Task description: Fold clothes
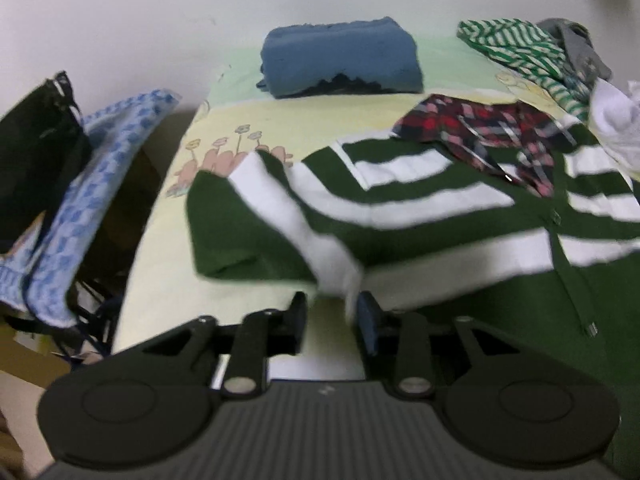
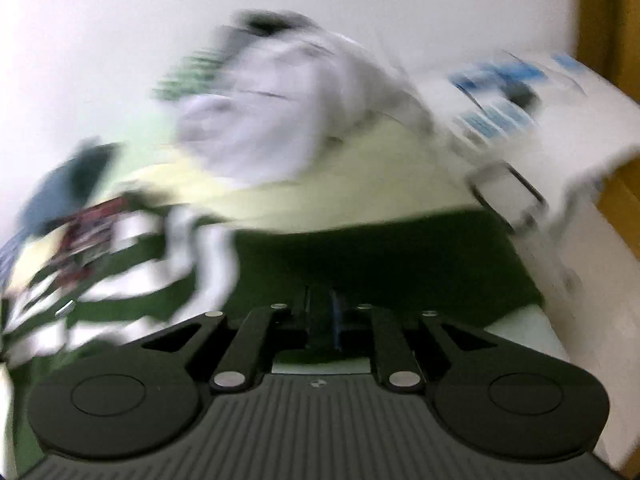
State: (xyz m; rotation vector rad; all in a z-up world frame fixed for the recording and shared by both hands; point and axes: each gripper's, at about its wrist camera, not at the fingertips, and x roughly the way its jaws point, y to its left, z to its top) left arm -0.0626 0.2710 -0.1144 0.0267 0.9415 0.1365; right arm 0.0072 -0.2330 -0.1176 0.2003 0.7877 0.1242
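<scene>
Left hand-held gripper (image 1: 331, 314) has the white-banded sleeve end of the green striped sweater (image 1: 420, 220) hanging between its fingers; its jaws stand partly apart, so whether the pads truly pinch the cloth can't be told. Right hand-held gripper (image 2: 320, 316) is clenched, fingers together over the sweater's plain green hem; view is blurred, so whether cloth is caught there can't be told.

Sweater lies spread front-up across the bed sheet (image 1: 168, 240), left sleeve bunched toward the body, not yet folded flat. Judged stage: first sleeve fold on this garment, early in it.

Red plaid cloth (image 1: 488, 128) lies on the sweater's upper part and would have to come off before the fold closes.

Done so far: one blue folded garment (image 1: 340, 60) sits squared at the far side of the bed.

Left to do: this sweater, the plaid piece, the green-and-white striped top (image 1: 516, 48), the grey item (image 1: 576, 48) and the white garment (image 1: 616, 124), all heaped loose at the far right. Blue checked cloth (image 1: 96, 184) hangs off to the left, beside the bed.
</scene>
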